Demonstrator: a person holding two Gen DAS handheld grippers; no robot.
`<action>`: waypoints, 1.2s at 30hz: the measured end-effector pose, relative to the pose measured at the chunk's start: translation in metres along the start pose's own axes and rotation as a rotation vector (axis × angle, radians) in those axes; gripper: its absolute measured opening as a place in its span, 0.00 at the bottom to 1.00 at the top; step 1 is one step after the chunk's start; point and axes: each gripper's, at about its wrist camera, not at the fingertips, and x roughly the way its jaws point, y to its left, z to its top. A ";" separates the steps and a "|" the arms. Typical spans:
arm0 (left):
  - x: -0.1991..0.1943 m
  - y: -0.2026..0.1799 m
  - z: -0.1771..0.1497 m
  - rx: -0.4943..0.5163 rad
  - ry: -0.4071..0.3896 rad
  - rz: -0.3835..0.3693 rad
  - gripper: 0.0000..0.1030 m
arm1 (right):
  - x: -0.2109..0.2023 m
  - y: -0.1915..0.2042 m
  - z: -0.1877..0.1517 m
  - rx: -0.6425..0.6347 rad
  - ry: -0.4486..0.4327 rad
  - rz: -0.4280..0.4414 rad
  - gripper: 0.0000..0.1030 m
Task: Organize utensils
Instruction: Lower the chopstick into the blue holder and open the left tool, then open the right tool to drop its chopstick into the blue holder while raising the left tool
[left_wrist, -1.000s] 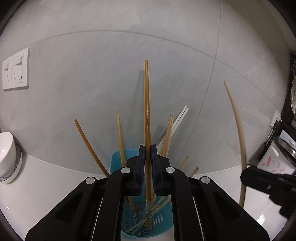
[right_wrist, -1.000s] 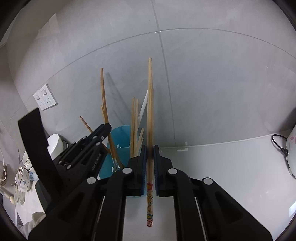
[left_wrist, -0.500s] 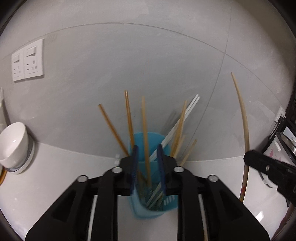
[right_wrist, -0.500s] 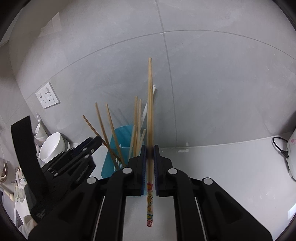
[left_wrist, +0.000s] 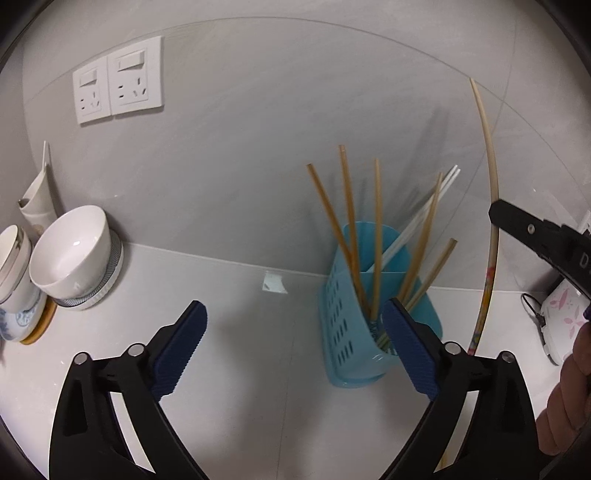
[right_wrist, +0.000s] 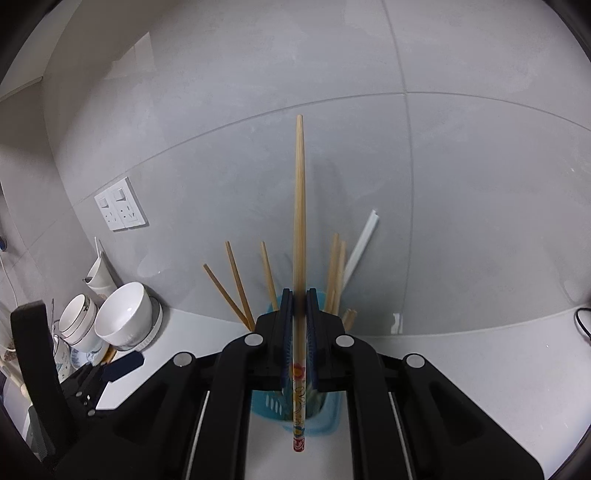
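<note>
Between the right gripper's jaws, a chopstick's flower-printed end carries no legible writing.

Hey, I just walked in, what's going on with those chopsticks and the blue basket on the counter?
A person is sorting chopsticks into the perforated blue plastic utensil basket with two handheld grippers. The left gripper is opening, with nothing between its fingers, beside the basket, which already holds several plain wooden chopsticks. The right gripper is shut on a pale wooden chopstick with a flower-patterned end, held upright near the basket and not yet in it.
</note>
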 end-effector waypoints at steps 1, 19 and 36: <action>0.000 0.002 -0.003 -0.001 0.000 0.004 0.94 | 0.004 0.003 0.001 -0.004 -0.012 0.004 0.06; 0.014 0.023 -0.002 -0.015 0.032 0.044 0.94 | 0.057 0.011 -0.030 -0.028 -0.001 0.001 0.06; 0.004 0.012 -0.002 0.026 0.041 0.063 0.94 | 0.019 0.002 -0.034 -0.034 0.032 -0.056 0.52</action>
